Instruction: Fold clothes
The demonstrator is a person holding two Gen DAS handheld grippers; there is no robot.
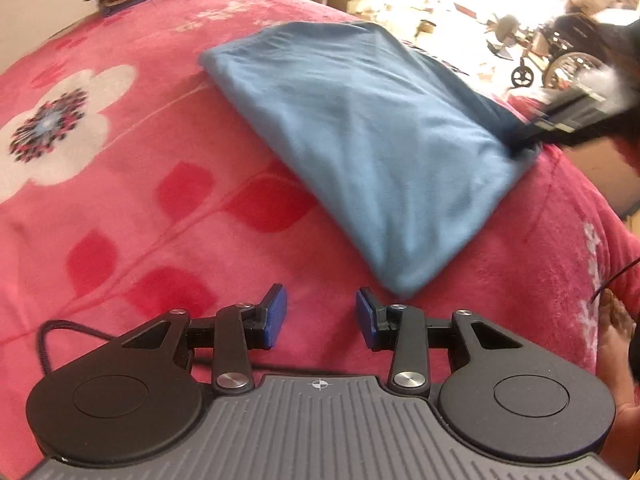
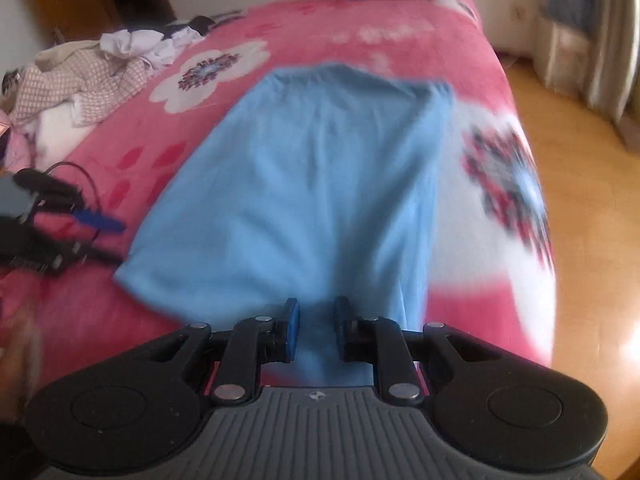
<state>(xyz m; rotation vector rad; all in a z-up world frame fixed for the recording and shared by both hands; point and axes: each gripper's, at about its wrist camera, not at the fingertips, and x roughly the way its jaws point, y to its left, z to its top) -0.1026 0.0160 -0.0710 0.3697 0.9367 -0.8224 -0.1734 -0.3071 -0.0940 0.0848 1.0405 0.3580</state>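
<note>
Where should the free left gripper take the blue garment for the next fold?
Probably the near rounded corner of the blue garment, approached low from the left gripper, whose jaws are open and empty. That corner lies flat and free on the blanket, opposite the end the right gripper holds.

— where does the blue garment (image 1: 360, 136) lie?
— it lies on the pink blanket (image 1: 140, 208), folded into a long flat panel, running towards the blanket's right edge.
— what does it look like?
— plain light blue, soft, with faint creases along its length.
— is it all flat?
— no. one end is lifted near the blanket's edge, pinched in the right gripper (image 2: 316, 330); the far end rests flat.
</note>
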